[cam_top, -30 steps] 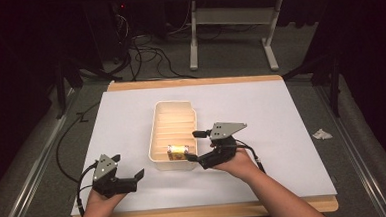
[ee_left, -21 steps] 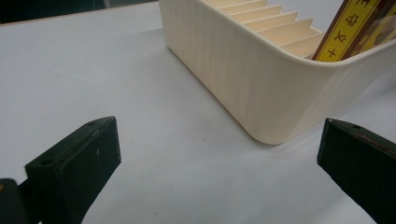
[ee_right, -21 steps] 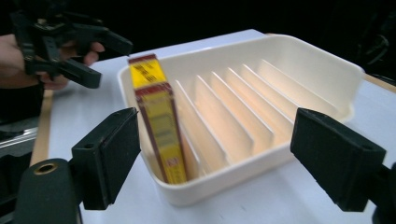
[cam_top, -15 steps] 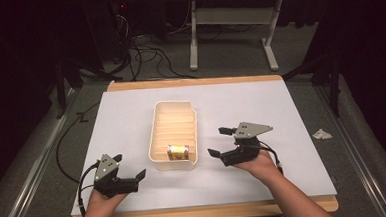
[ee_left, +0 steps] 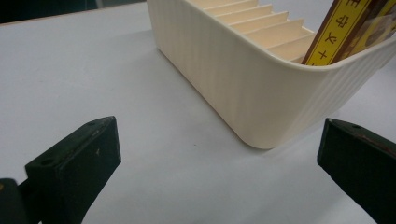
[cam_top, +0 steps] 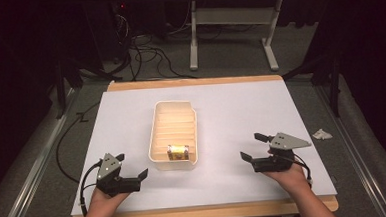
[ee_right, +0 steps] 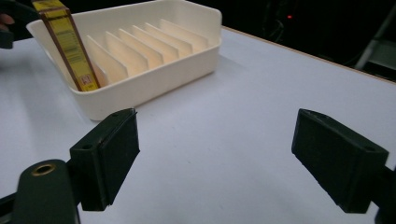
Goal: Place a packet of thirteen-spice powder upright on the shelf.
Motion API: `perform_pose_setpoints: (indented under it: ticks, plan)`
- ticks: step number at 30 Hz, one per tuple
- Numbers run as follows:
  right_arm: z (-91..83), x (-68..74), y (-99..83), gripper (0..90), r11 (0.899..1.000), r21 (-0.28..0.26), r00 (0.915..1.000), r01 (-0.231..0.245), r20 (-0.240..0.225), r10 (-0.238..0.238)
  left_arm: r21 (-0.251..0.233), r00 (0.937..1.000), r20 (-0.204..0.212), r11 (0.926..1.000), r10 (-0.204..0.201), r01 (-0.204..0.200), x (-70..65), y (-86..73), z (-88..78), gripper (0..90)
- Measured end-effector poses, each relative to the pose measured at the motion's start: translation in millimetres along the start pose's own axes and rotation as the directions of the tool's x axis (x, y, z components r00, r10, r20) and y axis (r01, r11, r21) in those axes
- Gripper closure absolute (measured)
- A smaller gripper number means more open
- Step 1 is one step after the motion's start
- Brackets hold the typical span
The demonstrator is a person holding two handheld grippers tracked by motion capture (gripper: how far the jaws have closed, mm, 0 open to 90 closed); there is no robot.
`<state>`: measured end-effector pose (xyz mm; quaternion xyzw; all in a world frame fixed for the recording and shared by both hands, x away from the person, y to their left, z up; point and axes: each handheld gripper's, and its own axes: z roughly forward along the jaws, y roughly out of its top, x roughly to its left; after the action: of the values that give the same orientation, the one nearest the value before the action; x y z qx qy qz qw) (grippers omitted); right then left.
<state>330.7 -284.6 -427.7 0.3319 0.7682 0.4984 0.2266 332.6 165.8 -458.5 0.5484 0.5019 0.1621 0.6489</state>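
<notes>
A cream ribbed bin (cam_top: 174, 111) (ee_left: 243, 79) (ee_right: 154, 79) with several dividers stands mid-table. A small yellow-and-brown packet (cam_top: 178, 152) (ee_left: 345, 32) (ee_right: 67, 44) stands upright in its nearest slot. My left gripper (cam_top: 133, 172) (ee_left: 217, 158) rests open on the white sheet, left of the bin's near corner, nothing between its jaws. To the right of the bin, apart from it, my right gripper (cam_top: 252, 147) (ee_right: 215, 154) is open and holds nothing; its jaws have just been opening, with only bare sheet between them.
The white sheet (cam_top: 231, 111) covers a wooden table (cam_top: 194, 82). A crumpled scrap of paper (cam_top: 322, 134) lies off the table's right edge. Table legs (cam_top: 193, 38) and cables (cam_top: 147, 46) are on the floor beyond the far edge.
My right gripper has drawn away from the bin's near end to the right, leaving the packet standing in the bin. My left gripper has kept still.
</notes>
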Motion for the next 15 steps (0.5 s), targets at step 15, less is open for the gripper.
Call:
perform_pose_setpoints:
  ticks: [15]
  plan:
    - [-32.6, -9.2, -26.1, 15.1, 0.997, -0.035, 0.9937, -0.062, 0.091, 0.065, 0.000, 0.9997, 0.023, 1.0000, -0.004, 0.004, -4.2, -1.4, 1.6, 0.3]
